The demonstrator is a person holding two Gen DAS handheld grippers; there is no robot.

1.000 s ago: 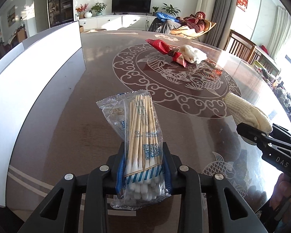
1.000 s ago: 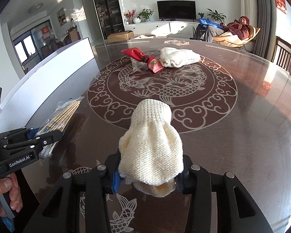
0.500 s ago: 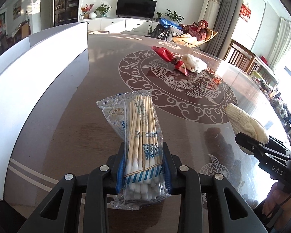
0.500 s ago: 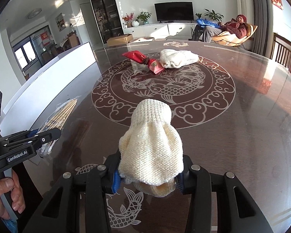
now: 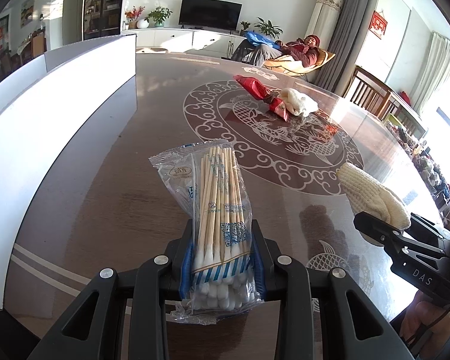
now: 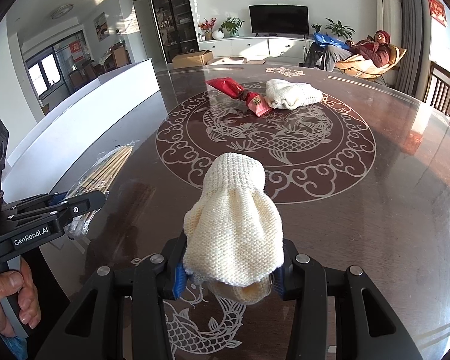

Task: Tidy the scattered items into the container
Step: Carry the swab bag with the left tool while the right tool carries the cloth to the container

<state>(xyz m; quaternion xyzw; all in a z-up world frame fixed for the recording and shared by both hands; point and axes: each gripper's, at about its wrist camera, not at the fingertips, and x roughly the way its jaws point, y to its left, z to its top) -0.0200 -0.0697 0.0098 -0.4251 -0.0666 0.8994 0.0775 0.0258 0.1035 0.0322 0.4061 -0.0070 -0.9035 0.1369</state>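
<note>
My left gripper (image 5: 222, 255) is shut on a clear packet of cotton swabs (image 5: 217, 207), held above the dark table. The same packet (image 6: 105, 174) shows at the left of the right wrist view, in the left gripper (image 6: 84, 202). My right gripper (image 6: 229, 273) is shut on a cream knitted glove (image 6: 235, 225), which also appears at the right of the left wrist view as the glove (image 5: 372, 195). A white box-like container (image 5: 60, 99) stands along the table's left side. A red packet (image 6: 240, 96) and a second cream glove (image 6: 291, 97) lie near the table's middle.
The round table (image 6: 375, 210) has a pale fish and cloud pattern under a glossy top. Wooden chairs (image 5: 372, 93) stand at the far right edge. A person (image 6: 366, 51) reclines in a lounge chair beyond the table. A hand (image 6: 12, 303) grips the left gripper's handle.
Both grippers keep their loads. The left wrist view has swung a little, so the white container and the far items sit further right in it.
</note>
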